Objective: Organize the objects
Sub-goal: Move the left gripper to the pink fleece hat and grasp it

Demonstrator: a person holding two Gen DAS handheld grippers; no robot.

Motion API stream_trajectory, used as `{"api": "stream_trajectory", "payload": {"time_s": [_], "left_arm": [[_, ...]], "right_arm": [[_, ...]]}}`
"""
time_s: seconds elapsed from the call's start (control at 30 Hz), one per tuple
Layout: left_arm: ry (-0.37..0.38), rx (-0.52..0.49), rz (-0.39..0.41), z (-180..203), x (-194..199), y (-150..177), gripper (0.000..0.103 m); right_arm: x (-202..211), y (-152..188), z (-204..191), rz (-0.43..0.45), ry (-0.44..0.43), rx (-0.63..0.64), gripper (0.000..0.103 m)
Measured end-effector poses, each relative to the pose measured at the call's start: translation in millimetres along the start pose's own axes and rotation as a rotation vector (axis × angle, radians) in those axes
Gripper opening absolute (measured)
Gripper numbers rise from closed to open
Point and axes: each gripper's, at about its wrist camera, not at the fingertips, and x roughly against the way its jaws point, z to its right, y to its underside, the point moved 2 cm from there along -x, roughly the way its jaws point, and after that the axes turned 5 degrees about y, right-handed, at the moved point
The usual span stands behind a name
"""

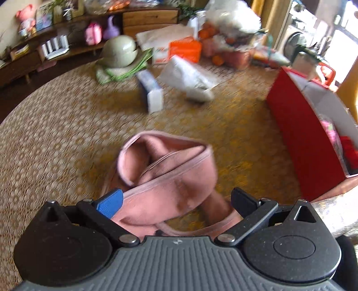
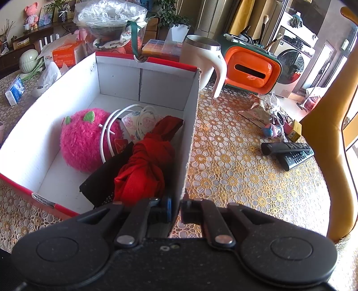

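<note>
left wrist view: the left tool [image 1: 176, 199] is gaping wide around the pink cloth [image 1: 170, 176] on the worktop [image 1: 56, 134], ready to grab; the right tool [image 2: 175, 210] is pinching the red box [image 2: 190, 134] wall, steadying it.

Round table [image 1: 56, 125] with a lacy yellow flower cloth [image 2: 246, 170]. Behind the table, a long brown wooden shelf [image 1: 67, 48] along a pale wall [image 2: 15, 13]. Right of the table, a white washing machine [image 2: 290, 65] and bright windows [image 1: 345, 51]. Sunny inside.
</note>
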Motion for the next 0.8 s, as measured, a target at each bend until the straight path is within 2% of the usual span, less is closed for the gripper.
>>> {"api": "stream_trajectory", "payload": {"time_s": [0.1, 0.2, 0.3, 0.43, 0.8], "left_arm": [[-0.030, -0.011, -0.011, -11, -11, 6, 0.103], [-0.036, 0.028, -0.020, -26, -21, 7, 0.103], [0.018, 0.067, -0.010, -31, -27, 5, 0.103], [0.048, 0.047, 0.005, -20, -33, -1, 0.103], [0.014, -0.055, -0.042, 12, -69, -8, 0.103]], "right_arm": [[0, 0, 0, 0.000, 0.001, -0.001, 0.008], [0, 0, 0, 0.000, 0.001, -0.001, 0.008], [0, -1, 0, -0.002, 0.001, 0.000, 0.008], [0, -1, 0, -0.002, 0.003, 0.000, 0.009], [-1, -1, 1, -0.003, 0.003, -0.002, 0.009]]}}
